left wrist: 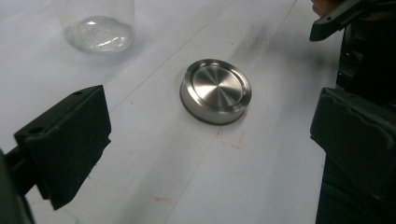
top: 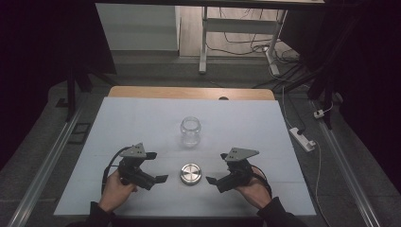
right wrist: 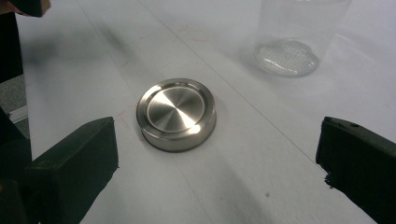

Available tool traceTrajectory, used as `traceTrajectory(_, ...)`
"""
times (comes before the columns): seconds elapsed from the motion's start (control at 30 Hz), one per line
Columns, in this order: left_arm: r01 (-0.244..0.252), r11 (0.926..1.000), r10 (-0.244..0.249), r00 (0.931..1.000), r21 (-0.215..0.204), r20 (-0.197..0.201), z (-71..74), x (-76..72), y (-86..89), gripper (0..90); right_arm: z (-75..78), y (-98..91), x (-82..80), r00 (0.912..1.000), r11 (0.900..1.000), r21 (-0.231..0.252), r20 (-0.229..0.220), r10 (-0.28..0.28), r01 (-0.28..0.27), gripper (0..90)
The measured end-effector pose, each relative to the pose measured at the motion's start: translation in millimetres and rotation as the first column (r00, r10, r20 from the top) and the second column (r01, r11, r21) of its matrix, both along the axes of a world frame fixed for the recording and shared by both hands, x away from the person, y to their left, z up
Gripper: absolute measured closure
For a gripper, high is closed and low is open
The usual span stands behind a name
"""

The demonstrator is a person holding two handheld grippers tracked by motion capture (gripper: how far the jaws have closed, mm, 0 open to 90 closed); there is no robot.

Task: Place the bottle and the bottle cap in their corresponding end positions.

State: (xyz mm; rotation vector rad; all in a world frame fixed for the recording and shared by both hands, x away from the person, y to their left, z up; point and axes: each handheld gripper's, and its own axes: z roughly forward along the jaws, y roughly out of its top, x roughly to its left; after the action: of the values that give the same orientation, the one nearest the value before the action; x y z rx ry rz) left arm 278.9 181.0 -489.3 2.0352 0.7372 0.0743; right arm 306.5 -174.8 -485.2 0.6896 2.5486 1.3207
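A: What's cut off?
B: The glass jar [left wrist: 98, 28] loses its top in both gripper views. It stands at 12 o'clock from the metal lid [top: 190, 173].

A: Room around the lid?
B: Bare table [top: 142, 123] all round; left gripper [top: 156, 167] at 9, right gripper [top: 216, 168] at 3, jaws apart, touching nothing.

A lab: dark curtains [top: 38, 42], floor cables [top: 246, 45], rig rails [top: 45, 165].
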Motion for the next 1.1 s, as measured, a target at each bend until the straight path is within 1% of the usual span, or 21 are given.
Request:
traceTrajectory(0.3, -0.047, 0.9989, 0.047, 0.9989, 0.002, -0.003, -1.7, -14.0, 17.7, 0.0, 1.2, -18.7, -4.2, 0.9991, 0.9991, 0.003, 0.001, -0.043, 0.043, 0.0)
traceTrajectory(0.57, -0.095, 0.9955, 0.095, 0.9955, 0.001, -0.006, -3.8, -27.6, 35.8, 0.0, 0.3, -33.8, -8.2, 0.9965, 0.9965, -0.005, -0.005, -0.083, 0.083, 0.0)
traceTrajectory(0.83, -0.151, 0.9885, 0.151, 0.9884, -0.002, -0.009, -5.8, -41.6, 55.2, 0.0, -2.1, -47.2, -12.2, 0.9932, 0.9931, -0.019, -0.003, -0.116, 0.116, 0.0)
traceTrajectory(1.1, -0.198, 0.9801, 0.198, 0.9800, -0.005, -0.016, -8.7, -54.0, 72.1, 0.0, -2.9, -62.2, -16.6, 0.9875, 0.9874, -0.014, 0.000, -0.157, 0.157, 0.0)
